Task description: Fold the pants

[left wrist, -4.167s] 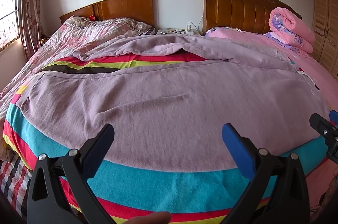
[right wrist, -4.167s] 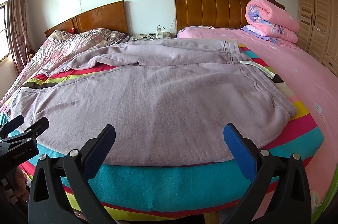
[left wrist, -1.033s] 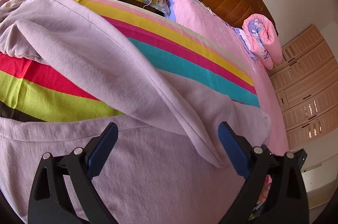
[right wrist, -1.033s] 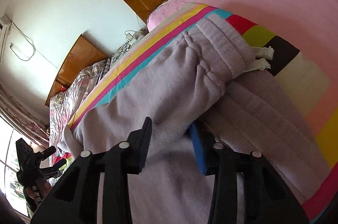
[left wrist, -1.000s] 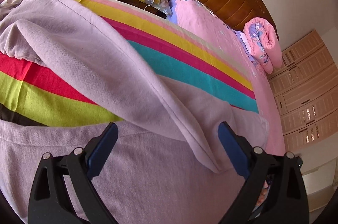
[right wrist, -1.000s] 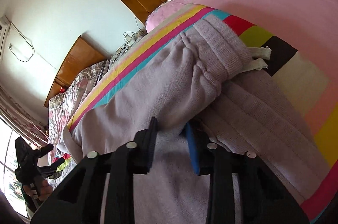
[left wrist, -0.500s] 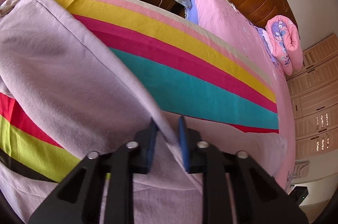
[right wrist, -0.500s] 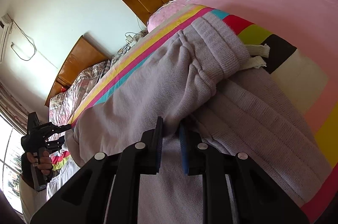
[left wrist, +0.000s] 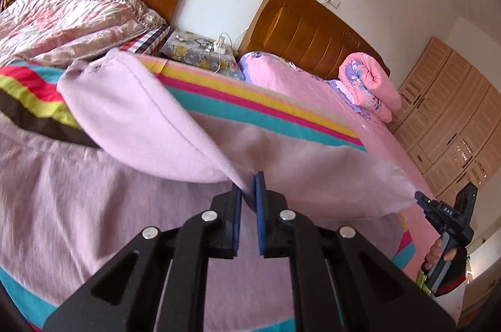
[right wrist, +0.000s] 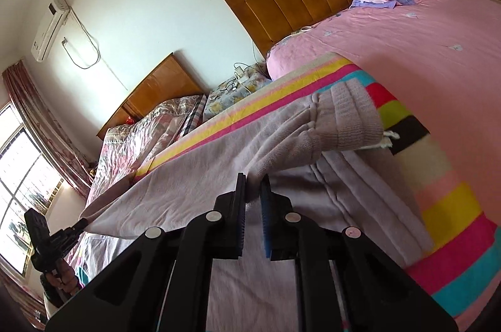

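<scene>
In the left wrist view, the left gripper (left wrist: 248,188) has its two blue pads pressed together on a fold of the lilac pants (left wrist: 141,125), near the hem end of one leg. This leg is lifted off the bed and hangs as a taut sheet toward the right, where the right gripper (left wrist: 421,196) pinches its other end; a hand (left wrist: 438,253) holds that tool. The other leg of the pants lies flat below, on the striped blanket (left wrist: 250,100). Behind are a rolled pink quilt (left wrist: 369,84), two wooden headboards (left wrist: 300,28) and a small bedside table (left wrist: 197,50) with cables. In the right wrist view, the right gripper (right wrist: 253,185) is clamped on the pants (right wrist: 194,175) just beside the ribbed waistband (right wrist: 353,116), which is raised and bunched. A white drawstring (right wrist: 388,141) shows at the edge of the waistband. The lower layer of the pants rests flat on the striped blanket (right wrist: 444,206). Far at the left, the left gripper (right wrist: 82,223) holds the far end of the lifted layer, with its pads closed on the cloth. The pink bedsheet (right wrist: 422,44) lies at the right.
</scene>
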Motion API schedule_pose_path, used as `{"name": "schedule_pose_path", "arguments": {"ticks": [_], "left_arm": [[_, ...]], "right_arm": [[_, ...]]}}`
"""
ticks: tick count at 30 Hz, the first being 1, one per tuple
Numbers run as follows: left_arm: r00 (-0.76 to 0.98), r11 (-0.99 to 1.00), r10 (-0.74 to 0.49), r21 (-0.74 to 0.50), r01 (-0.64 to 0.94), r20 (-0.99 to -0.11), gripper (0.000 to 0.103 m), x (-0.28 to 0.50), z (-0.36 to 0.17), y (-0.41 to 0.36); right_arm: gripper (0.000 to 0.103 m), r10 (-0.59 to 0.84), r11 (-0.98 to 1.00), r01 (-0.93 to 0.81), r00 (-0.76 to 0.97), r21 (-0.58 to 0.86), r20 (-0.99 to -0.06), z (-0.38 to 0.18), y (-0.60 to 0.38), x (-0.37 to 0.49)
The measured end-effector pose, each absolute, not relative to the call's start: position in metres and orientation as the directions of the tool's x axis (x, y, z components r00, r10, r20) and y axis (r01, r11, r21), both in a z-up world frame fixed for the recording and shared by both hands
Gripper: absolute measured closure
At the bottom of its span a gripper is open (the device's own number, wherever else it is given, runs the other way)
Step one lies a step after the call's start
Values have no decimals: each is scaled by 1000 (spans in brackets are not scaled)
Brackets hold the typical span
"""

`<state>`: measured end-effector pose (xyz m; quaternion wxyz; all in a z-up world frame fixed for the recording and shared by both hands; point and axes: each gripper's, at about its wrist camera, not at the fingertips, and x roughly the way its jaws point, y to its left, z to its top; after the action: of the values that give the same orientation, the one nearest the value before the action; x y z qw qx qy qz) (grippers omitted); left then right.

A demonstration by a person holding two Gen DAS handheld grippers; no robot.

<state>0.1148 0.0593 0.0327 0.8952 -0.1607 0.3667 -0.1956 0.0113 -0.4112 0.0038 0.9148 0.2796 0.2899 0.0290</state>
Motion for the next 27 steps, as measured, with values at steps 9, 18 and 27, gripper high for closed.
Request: {"name": "schedule_pose_path", "arguments": {"ticks": [9,18,27], "left_arm": [[565,885,-456,-421,201,-688,78,97,-37,61],[528,885,-453,-432,172,-718,73,117,-45,63],[649,917,-400,-282,283,-647,93,74,37,70]], "right_arm": [[85,205,770,261,763,583,-613,-71,-420,-17],[74,184,766,268,780,585,-598,-70,-428,-18],[92,119,881,187,802,434,-586,-9,-405,-37]]}}
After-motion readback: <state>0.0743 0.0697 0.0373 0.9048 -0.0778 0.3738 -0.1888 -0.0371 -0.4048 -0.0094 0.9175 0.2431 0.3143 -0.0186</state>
